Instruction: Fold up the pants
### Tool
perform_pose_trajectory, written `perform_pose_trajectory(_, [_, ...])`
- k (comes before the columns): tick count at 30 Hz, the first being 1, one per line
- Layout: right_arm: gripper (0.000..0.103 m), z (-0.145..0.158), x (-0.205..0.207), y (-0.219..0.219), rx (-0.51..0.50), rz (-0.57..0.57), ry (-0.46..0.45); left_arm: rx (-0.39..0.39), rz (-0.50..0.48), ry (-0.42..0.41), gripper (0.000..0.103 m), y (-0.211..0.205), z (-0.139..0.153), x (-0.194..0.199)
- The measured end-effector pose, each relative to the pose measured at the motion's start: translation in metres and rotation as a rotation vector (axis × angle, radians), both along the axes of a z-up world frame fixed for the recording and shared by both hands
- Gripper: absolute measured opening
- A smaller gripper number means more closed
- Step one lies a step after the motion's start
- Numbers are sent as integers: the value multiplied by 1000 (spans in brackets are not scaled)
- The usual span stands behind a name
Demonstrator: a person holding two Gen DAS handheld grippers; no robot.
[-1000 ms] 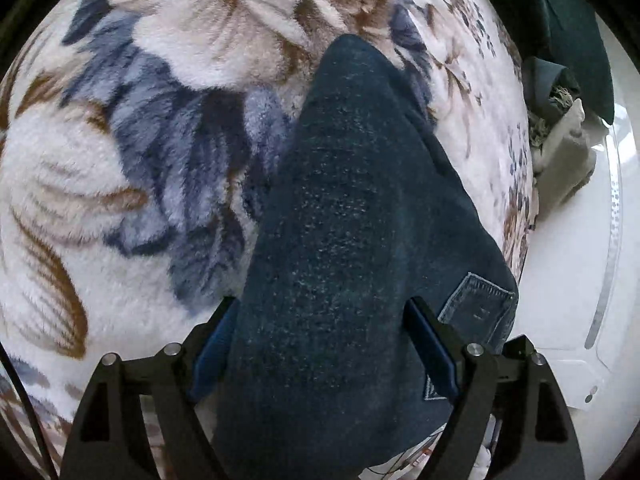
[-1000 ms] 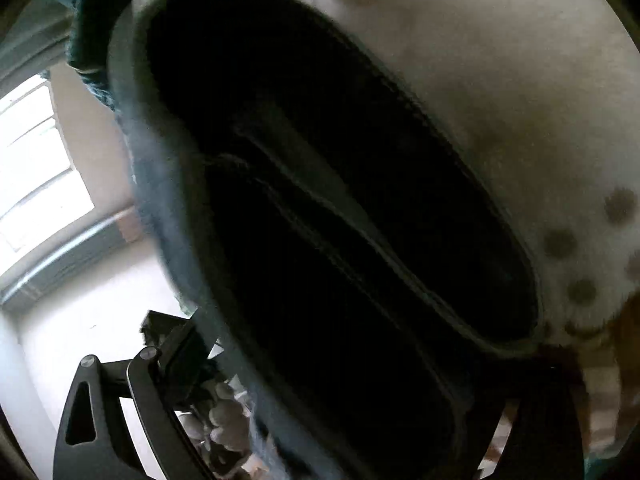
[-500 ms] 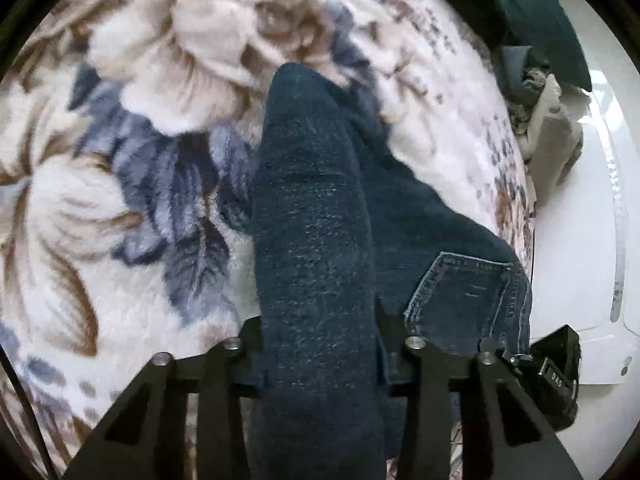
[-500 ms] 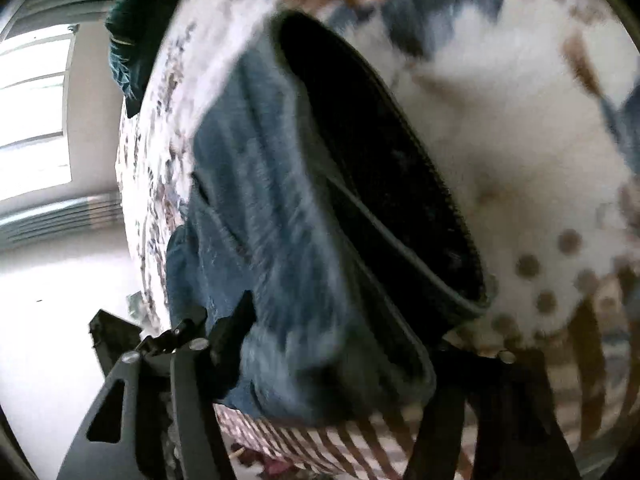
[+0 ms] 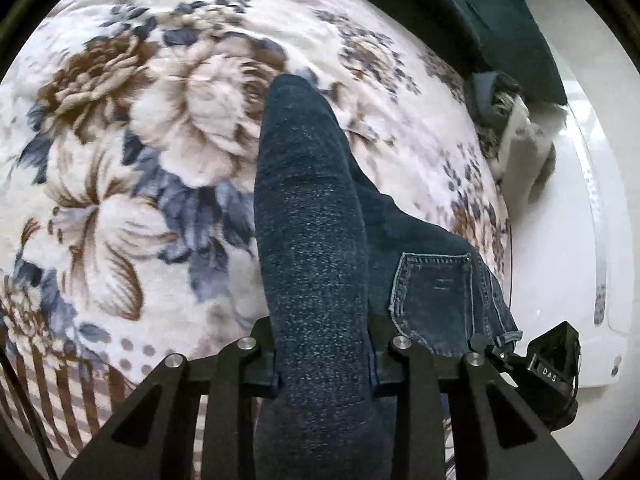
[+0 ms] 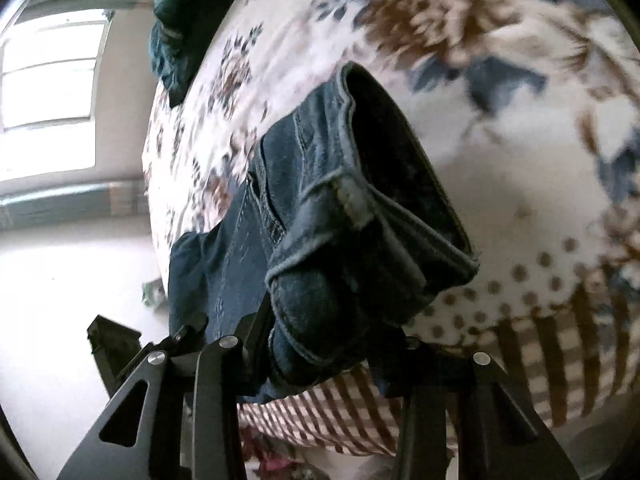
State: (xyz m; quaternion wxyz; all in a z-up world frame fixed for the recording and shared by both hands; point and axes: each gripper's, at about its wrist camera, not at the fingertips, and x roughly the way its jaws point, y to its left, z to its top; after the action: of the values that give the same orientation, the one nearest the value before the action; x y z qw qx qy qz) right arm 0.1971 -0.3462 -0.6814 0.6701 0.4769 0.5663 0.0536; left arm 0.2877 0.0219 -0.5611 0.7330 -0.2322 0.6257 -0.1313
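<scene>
The left gripper (image 5: pixel 324 364) is closed on a fold of the dark blue jeans (image 5: pixel 316 240), which run from the bottom centre up to the middle of the frame over the floral blanket (image 5: pixel 140 160). A back pocket (image 5: pixel 432 296) shows at lower right. The right gripper (image 6: pixel 320 344) is clamped on the bunched waistband (image 6: pixel 360 216) at the frame's centre. A dark green cloth (image 5: pixel 500 20) lies at upper right.
</scene>
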Motion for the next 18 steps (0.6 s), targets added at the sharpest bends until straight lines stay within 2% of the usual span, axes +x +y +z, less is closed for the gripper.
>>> perform_pose_trajectory(3, [64, -43, 13, 5, 15, 78, 83, 18, 18, 52, 28, 14, -34, 6])
perform_pose_trajectory(4, [67, -57, 16, 7, 21, 93, 108, 4, 19, 86, 32, 18, -54, 9])
perform_pose_trajectory(5, [75, -74, 18, 7, 37, 92, 130, 3, 17, 118, 35, 21, -71, 10])
perform_pose_trajectory(6, [83, -87, 19, 8, 57, 82, 132, 2, 18, 146, 44, 23, -85, 12])
perform_pose_trajectory(7, [86, -94, 23, 9, 75, 77, 123, -17, 22, 159, 54, 26, -94, 12])
perform_pose_trajectory(9, [90, -97, 28, 13, 71, 46, 92, -64, 36, 166, 56, 30, -106, 13])
perform_pose_trajectory(10, [89, -93, 30, 16, 40, 30, 71, -69, 28, 153, 53, 30, -106, 14])
perform_pose_trajectory(11, [81, -89, 29, 18, 14, 12, 58, -64, 15, 125, 50, 29, -103, 15])
perform_pose_trajectory(12, [64, -81, 28, 21, -9, -4, 44, -65, 5, 104, 39, 27, -98, 16])
perform_pose_trajectory(13, [58, -71, 26, 23, -29, -11, 28, -62, -2, 94, 31, 26, -93, 16])
perform_pose_trajectory(14, [50, -61, 25, 25, -47, -15, 17, -65, -7, 89, 28, 26, -89, 17])
perform_pose_trajectory(16, [45, -36, 25, 30, -95, -16, -6, -77, -10, 72, 23, 27, -74, 19])
perform_pose_trajectory(18, [43, -13, 27, 33, -112, -29, -23, -101, -15, 43, 22, 30, -51, 25])
